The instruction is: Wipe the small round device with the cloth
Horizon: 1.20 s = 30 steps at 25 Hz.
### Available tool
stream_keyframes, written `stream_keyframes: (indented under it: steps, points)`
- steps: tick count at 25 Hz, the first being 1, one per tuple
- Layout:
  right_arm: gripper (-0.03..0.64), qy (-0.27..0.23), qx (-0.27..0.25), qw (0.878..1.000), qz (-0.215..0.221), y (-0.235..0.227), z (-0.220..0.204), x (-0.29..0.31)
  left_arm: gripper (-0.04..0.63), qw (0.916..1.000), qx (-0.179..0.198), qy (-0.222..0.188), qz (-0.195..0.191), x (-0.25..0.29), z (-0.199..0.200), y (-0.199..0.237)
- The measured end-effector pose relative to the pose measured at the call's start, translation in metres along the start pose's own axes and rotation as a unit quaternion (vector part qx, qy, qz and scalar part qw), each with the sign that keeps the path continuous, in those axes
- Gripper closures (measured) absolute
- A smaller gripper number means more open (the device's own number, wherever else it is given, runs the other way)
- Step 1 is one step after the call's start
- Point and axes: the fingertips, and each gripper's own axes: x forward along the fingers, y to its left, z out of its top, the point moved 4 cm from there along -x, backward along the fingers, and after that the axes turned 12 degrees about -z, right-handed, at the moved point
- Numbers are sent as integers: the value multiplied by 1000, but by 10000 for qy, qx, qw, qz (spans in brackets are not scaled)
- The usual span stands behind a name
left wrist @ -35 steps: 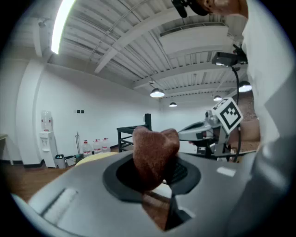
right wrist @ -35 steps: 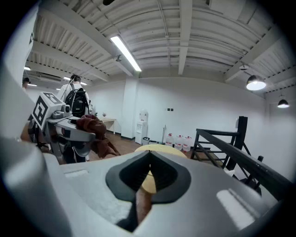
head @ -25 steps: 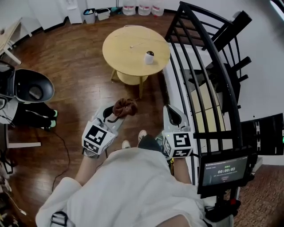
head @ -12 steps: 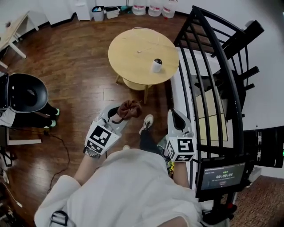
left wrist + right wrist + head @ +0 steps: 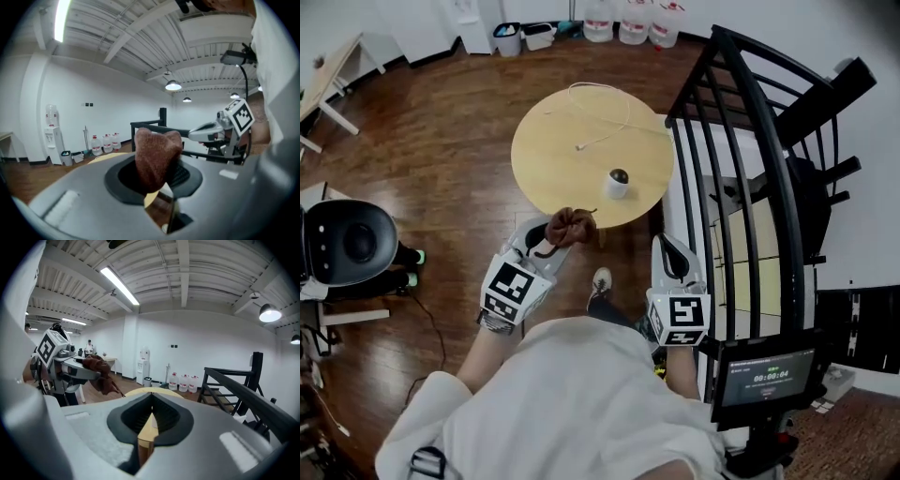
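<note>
The small round device (image 5: 619, 183), white with a black top, stands on the near right part of a round wooden table (image 5: 553, 159). My left gripper (image 5: 553, 238) is shut on a bunched brown cloth (image 5: 568, 226), which hangs over the table's near edge, left of the device and apart from it. In the left gripper view the cloth (image 5: 157, 157) fills the jaws of the left gripper (image 5: 157, 178). My right gripper (image 5: 666, 246) is shut and empty, just short of the table's right side. In the right gripper view the right gripper (image 5: 152, 416) shows its jaws pressed together.
A white cable (image 5: 602, 120) lies across the tabletop. A black stair railing (image 5: 741, 169) runs close along the right. An office chair (image 5: 352, 244) stands at the left. Water bottles (image 5: 636, 21) and bins (image 5: 511, 37) line the far wall. A screen (image 5: 769, 377) sits at lower right.
Both grippers have moved forward to the table with the person. The cloth, still in the left gripper, now reaches the table's near edge. The device is much closer.
</note>
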Motion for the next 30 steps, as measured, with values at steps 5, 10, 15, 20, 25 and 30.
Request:
stream_keyframes:
  steps: [5,10,15,20,25,30]
  points:
    - [614,650,-16,9979,-56,-36,-3,55,486,9994,-109,-59,312,39,19,43]
    - [614,509,252,9979,312,-67,1,102,486,9984,-189,-259,473,82,38,78]
    - [614,538,228,9979,267,-75,10,116,485,9979,-256,-217,562,87,42,89]
    - [614,667,338,9969,254,-72,6,118,480,9968,-564,-171,549,81,35,95]
    - [612,1233,386,9914,219,-62,-10,130,480,9976,-507,-106,466,80,34,114]
    - [475,1612,694,9838,363,-37,-35,148,480,9990,-436,-18,-5,88,25,138]
